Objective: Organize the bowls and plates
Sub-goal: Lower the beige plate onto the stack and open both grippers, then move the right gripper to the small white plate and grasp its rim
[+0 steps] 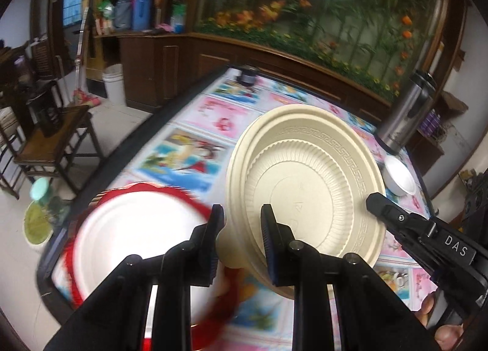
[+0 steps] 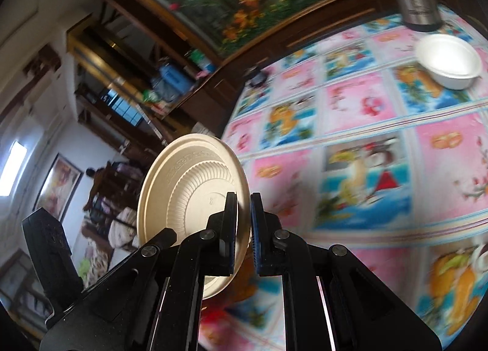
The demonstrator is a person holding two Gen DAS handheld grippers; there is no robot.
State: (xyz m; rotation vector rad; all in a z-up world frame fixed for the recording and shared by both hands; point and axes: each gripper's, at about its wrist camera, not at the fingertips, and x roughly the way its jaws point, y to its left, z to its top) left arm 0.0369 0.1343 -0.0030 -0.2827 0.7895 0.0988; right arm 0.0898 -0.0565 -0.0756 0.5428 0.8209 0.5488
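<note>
My left gripper (image 1: pixel 242 216) is shut on the rim of a beige plate stack (image 1: pixel 308 189), held tilted on edge above the table, with a smaller ribbed plate nested in a larger one. My right gripper (image 2: pixel 243 207) is shut on the opposite rim of the same beige plates (image 2: pixel 186 186); it also shows at the right of the left wrist view (image 1: pixel 373 200). A white plate with a red rim (image 1: pixel 137 235) lies on the table below left. A white bowl (image 2: pixel 448 59) stands far right, also in the left wrist view (image 1: pixel 399 178).
The table carries a colourful picture cloth (image 2: pixel 366 125). A steel thermos (image 1: pixel 405 113) stands by the bowl. A wooden chair (image 1: pixel 52 137) and a white bucket (image 1: pixel 114 84) stand on the floor to the left. A wooden cabinet with a flower mural (image 1: pixel 305 9) runs behind.
</note>
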